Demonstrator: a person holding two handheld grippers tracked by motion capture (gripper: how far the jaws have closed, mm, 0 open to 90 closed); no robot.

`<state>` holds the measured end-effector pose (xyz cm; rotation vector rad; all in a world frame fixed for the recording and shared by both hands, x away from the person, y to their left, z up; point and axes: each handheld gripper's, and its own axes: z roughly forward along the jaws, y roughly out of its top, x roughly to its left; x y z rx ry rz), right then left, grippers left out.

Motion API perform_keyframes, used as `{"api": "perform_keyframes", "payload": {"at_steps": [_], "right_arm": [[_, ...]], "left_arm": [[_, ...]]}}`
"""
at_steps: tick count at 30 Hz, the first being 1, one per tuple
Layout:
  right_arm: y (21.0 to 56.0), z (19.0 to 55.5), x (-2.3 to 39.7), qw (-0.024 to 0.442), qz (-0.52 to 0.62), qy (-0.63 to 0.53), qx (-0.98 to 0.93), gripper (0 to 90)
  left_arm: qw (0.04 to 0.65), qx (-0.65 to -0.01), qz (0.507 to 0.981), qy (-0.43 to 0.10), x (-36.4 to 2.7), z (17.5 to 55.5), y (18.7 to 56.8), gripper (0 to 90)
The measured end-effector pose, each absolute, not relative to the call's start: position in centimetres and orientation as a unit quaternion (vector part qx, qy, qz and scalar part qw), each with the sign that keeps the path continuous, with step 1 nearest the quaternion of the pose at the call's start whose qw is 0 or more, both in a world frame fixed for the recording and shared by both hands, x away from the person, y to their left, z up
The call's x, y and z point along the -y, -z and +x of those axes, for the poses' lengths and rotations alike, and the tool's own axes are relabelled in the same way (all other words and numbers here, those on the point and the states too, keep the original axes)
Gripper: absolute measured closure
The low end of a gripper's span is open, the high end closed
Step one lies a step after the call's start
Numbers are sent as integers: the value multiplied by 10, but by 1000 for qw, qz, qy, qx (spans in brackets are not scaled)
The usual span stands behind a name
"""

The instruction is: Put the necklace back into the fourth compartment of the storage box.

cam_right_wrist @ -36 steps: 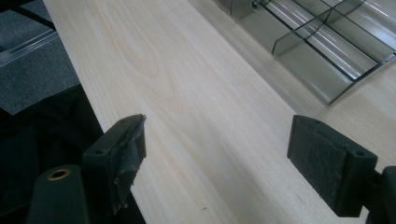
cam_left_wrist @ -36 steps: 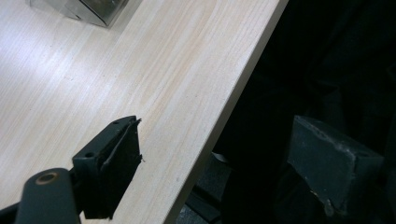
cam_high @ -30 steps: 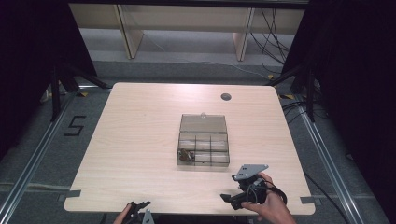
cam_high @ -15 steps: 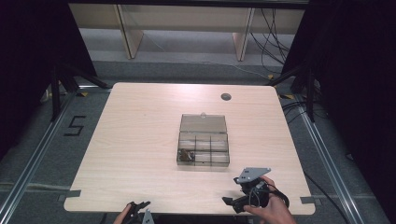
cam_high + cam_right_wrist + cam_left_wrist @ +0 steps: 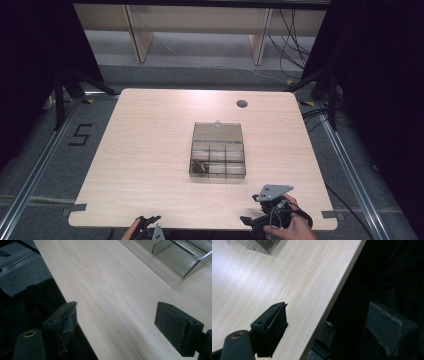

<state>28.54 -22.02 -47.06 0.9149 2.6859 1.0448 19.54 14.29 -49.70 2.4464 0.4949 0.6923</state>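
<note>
- We held the left gripper (image 5: 148, 222) at the high view's bottom edge, jaws spread over the pale wooden table (image 5: 150, 150).
- Our right gripper (image 5: 260, 220), lower right, gaped empty.
- The clear plastic compartment box (image 5: 217, 150) sat mid-frame, lid open.

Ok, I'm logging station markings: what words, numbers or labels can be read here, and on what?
"5": marked in dark tape on the grey floor, left of the table.
No readable text on the clear compartment box, nor on either gripper.
</note>
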Motion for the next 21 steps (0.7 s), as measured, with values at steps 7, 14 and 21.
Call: {"api": "perform_keyframes", "payload": {"at_steps": [7, 14, 21], "right_arm": [[472, 280, 223, 59, 301, -347, -886, 187], [476, 274, 227, 63, 306, -353, -882, 184], [477, 268, 231, 60, 302, -358, -882, 185]], "left_arm": [[277, -188, 907, -256, -143, 195, 497, 162], [273, -184, 909, -257, -143, 195, 497, 162], [278, -189, 907, -253, -143, 196, 498, 162]]}}
